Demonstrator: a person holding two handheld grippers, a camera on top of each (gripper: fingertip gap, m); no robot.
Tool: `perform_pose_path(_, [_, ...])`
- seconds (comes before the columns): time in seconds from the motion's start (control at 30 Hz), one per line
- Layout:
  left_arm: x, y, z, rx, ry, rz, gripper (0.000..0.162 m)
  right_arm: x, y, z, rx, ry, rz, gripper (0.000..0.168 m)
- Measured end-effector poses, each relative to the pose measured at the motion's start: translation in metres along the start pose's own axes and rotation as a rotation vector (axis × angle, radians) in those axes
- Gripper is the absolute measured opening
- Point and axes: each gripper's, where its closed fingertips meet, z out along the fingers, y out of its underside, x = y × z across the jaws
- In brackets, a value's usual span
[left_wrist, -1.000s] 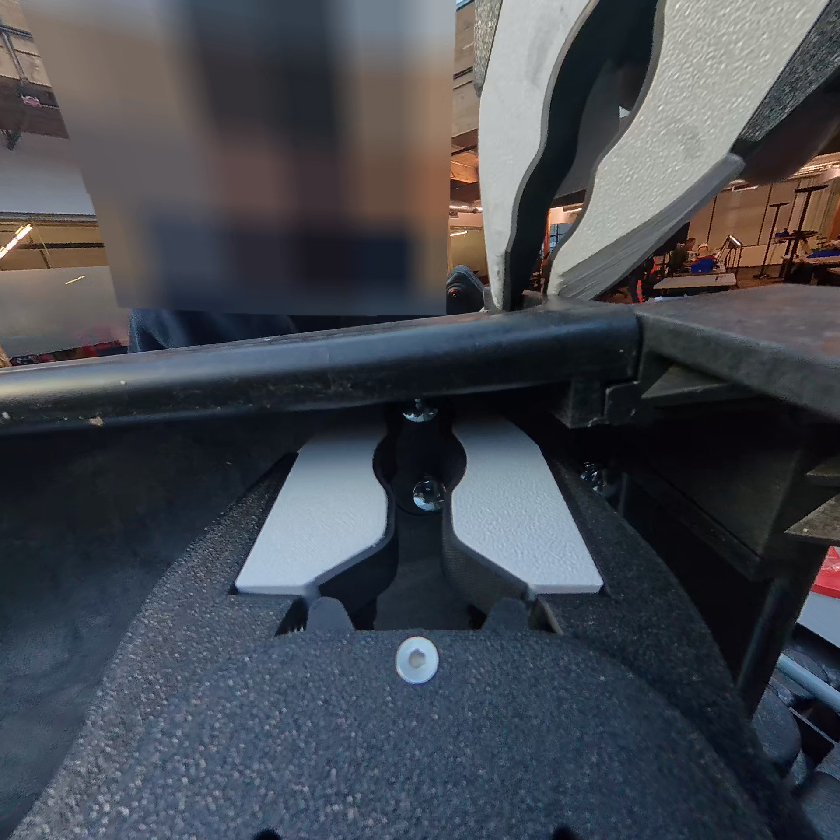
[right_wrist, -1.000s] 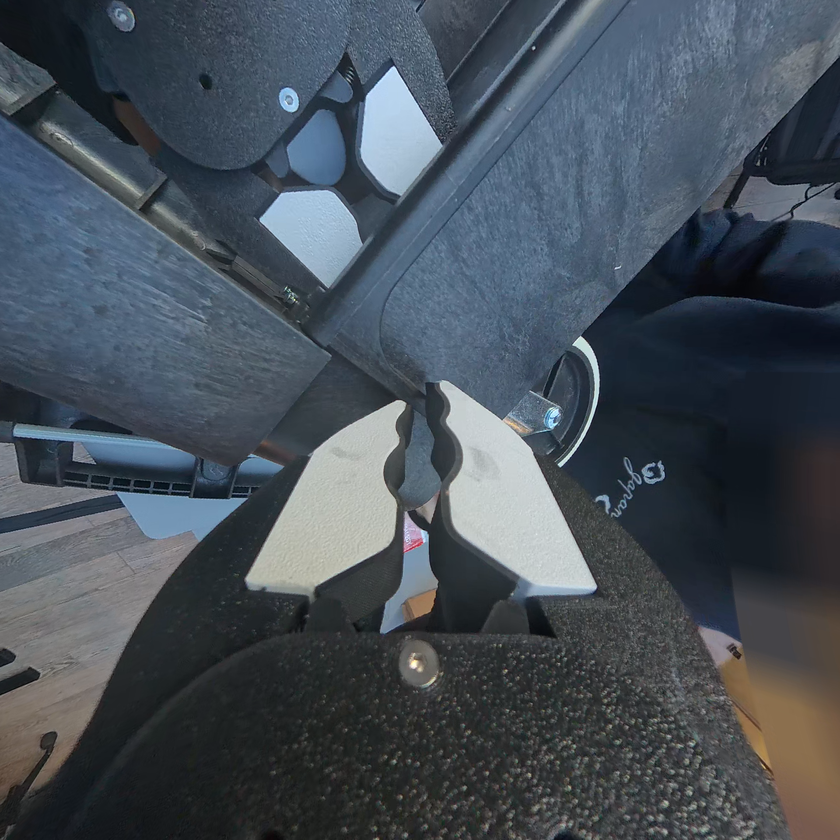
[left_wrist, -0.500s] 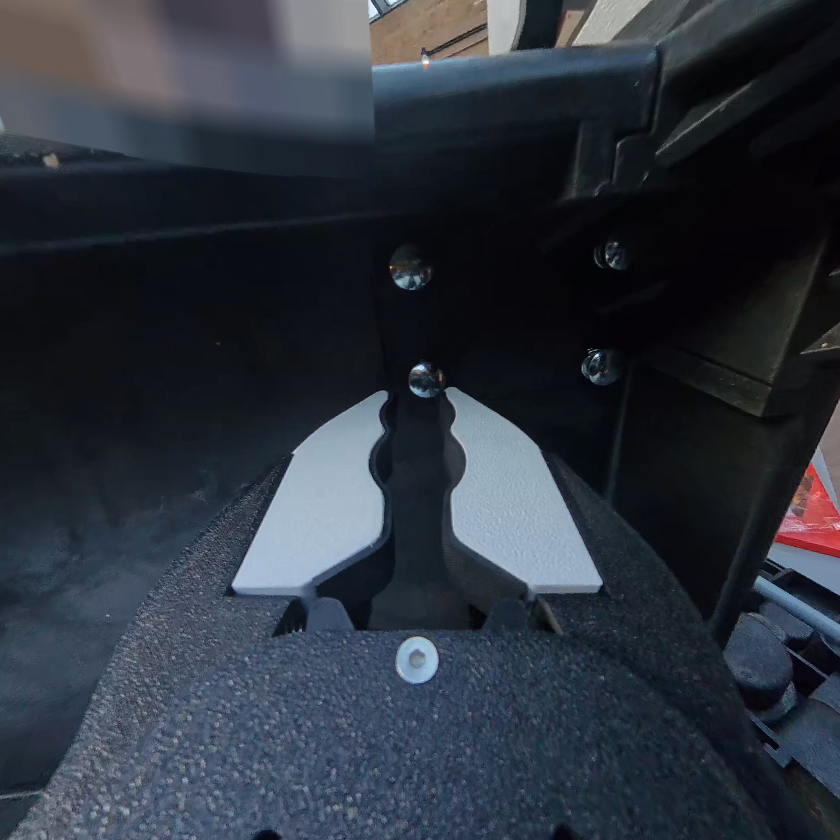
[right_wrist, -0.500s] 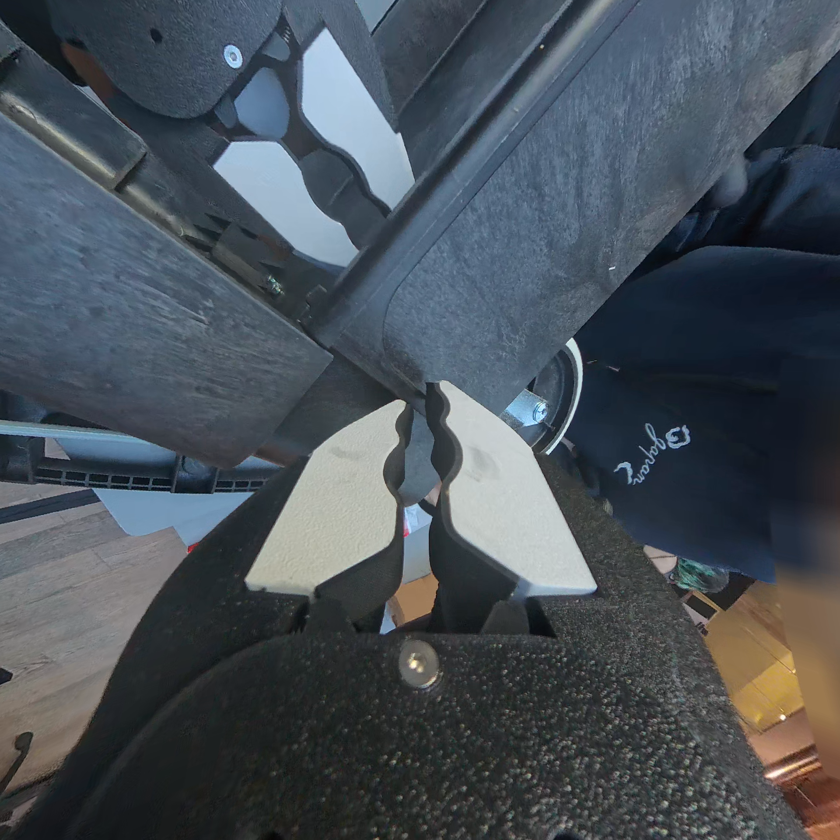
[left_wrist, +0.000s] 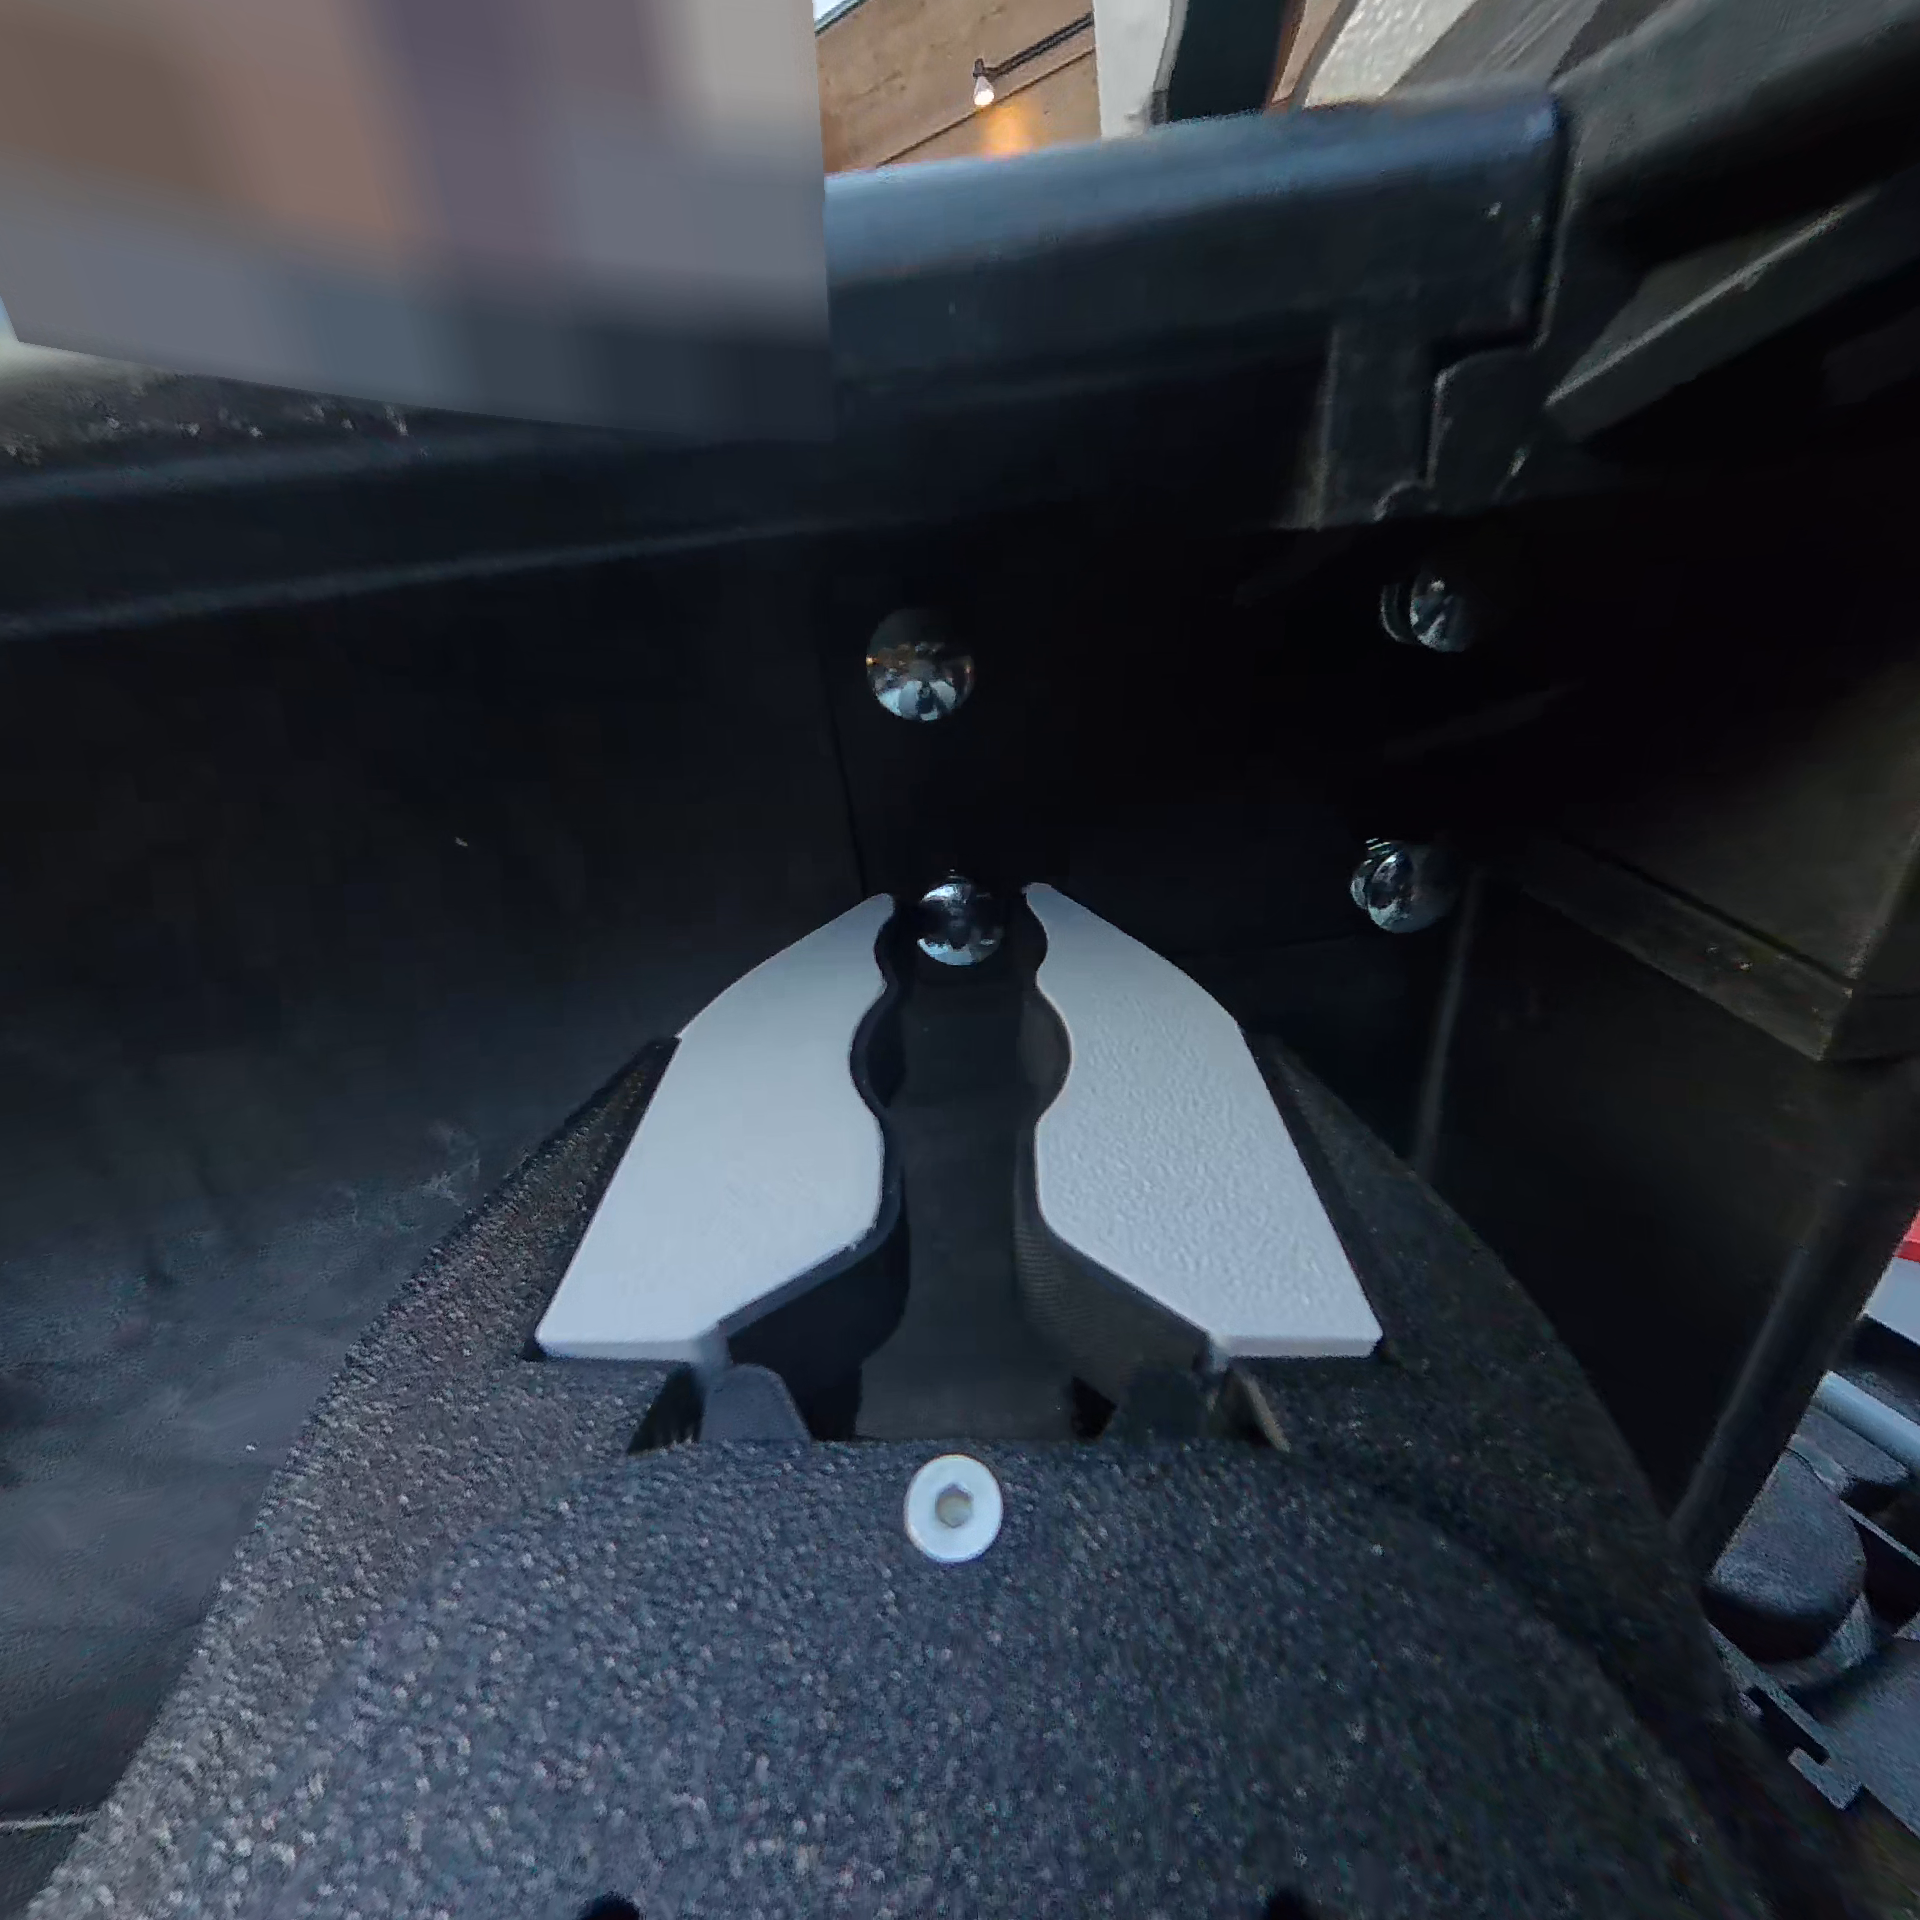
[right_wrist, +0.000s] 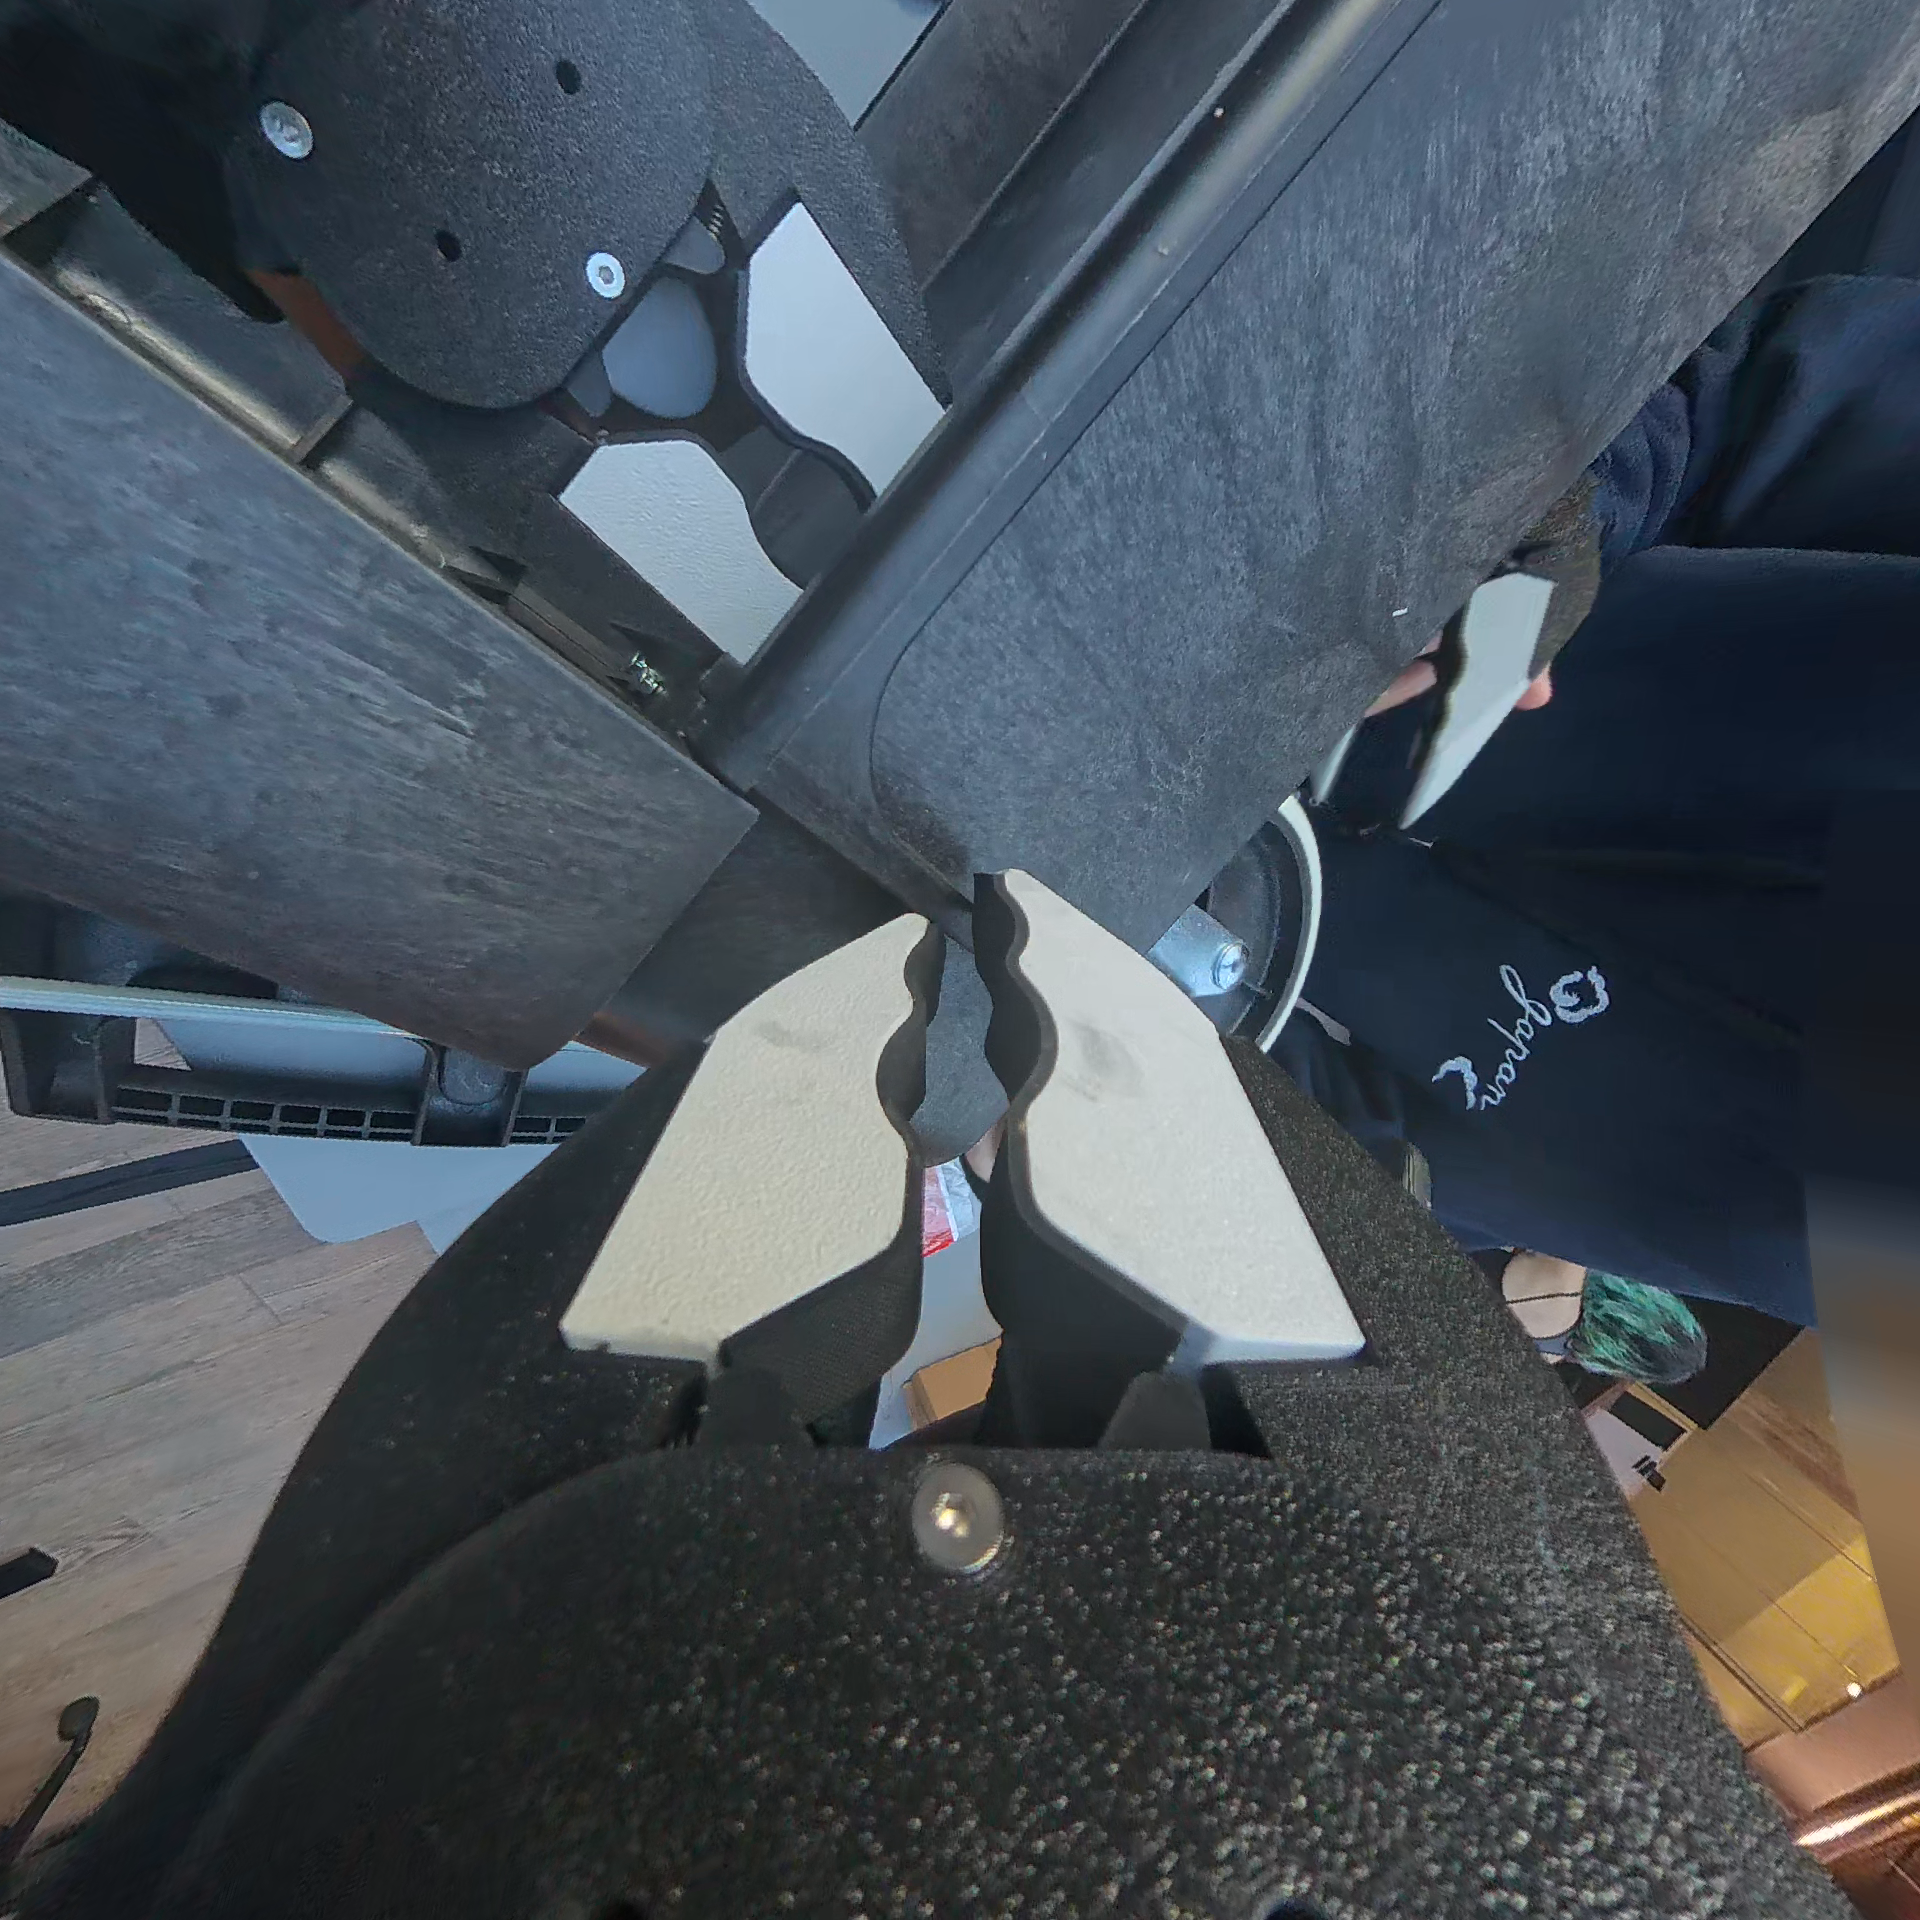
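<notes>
A black folding frame of panels and struts fills both views. My right gripper (right_wrist: 961, 914) is shut on the lower edge of a black textured panel (right_wrist: 1299, 468), at its rounded corner. My left gripper (left_wrist: 956, 899) is deep inside the dark frame, its fingers a little apart with a black upright strut (left_wrist: 961, 1195) filling the gap. A shiny screw head (left_wrist: 956, 925) sits right at the fingertips, and another screw (left_wrist: 920, 665) is above it. The left gripper also shows in the right wrist view (right_wrist: 790, 457), beyond a black rail (right_wrist: 1039, 416).
A person in a dark navy sweatshirt (right_wrist: 1610, 1039) stands close at the right, with a white wedge-shaped piece (right_wrist: 1486, 675) near the panel's edge. Wood floor (right_wrist: 156, 1351) lies at the lower left. A grey bar on a black foot (right_wrist: 260, 1101) runs below the frame. About 9 cm separates my left fingertips from my right. My right tips are roughly 7 cm from the black rail (right_wrist: 1039, 416).
In the left view the black rim has swung up from mid-frame to the top, and the screws now show at my fingertips. The right gripper keeps its hold while the scene behind shifts.
</notes>
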Motion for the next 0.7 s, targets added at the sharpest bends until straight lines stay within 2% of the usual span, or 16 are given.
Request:
perform_pose_path(0.27, [-0.0004,0.0,0.0014,0.005,-0.014,0.02,0.018,0.0002,0.0005,0.0001,0.0,0.002,0.005,0.009])
perform_pose_path(0.43, [-0.0009,0.0006,0.0019,0.001,-0.025,0.128,0.018,0.0002,0.0007,0.0001,-0.006,0.004,0.007,0.009])
perform_pose_path(0.6, [-0.001,0.0005,0.0023,0.005,-0.022,0.052,0.018,0.0004,0.0008,0.0,-0.011,0.004,0.008,0.008])
perform_pose_path(0.7, [-0.001,0.0005,0.0018,0.003,-0.028,0.095,0.017,-0.0001,0.0005,-0.0003,-0.012,0.005,0.007,0.008])
